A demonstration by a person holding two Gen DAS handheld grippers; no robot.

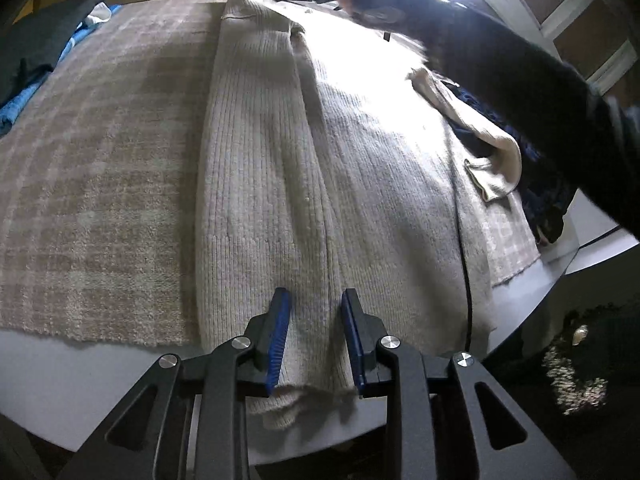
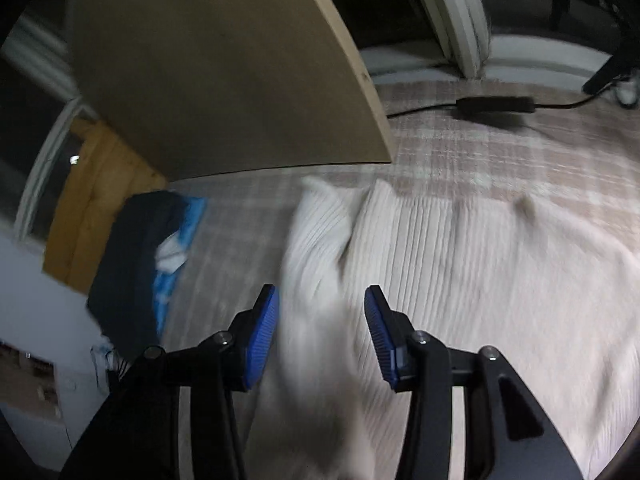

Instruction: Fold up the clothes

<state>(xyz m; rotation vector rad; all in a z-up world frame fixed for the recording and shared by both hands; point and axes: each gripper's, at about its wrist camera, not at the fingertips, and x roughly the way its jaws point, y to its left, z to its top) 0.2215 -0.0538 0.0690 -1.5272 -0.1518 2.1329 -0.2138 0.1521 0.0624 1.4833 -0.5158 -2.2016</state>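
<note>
A checked beige blanket [image 1: 92, 168] covers the grey table [image 1: 132, 364], with a bright lamp glaring from the far right and a dark sleeve [image 1: 520, 76] reaching across the far side. A pile of dark and blue clothes [image 1: 36, 64] sits at the far left corner. The cream ribbed sweater [image 1: 360, 184] lies lengthwise down the middle of the blanket, its left side already folded inward into a long panel, and its near hem hangs just over the table's near edge.

The left gripper [image 1: 316, 336] has that near hem between its blue pads; the knit fills the gap and looks pinched, so I judge it clamped on the sweater. The right gripper [image 2: 322, 336] hovers over the sweater's far end with its jaws apart and nothing gripped; that view is smeared by motion, so whether the pads brush the fabric I cannot tell.

The step in hand looks like a lengthwise fold. To do it well, the right claw should bite both layers at an edge, not the middle, level with the left one. Lift both together, keep the knit taut, and lay it down squarely, since ribbed knit stretches and sags easily.
</note>
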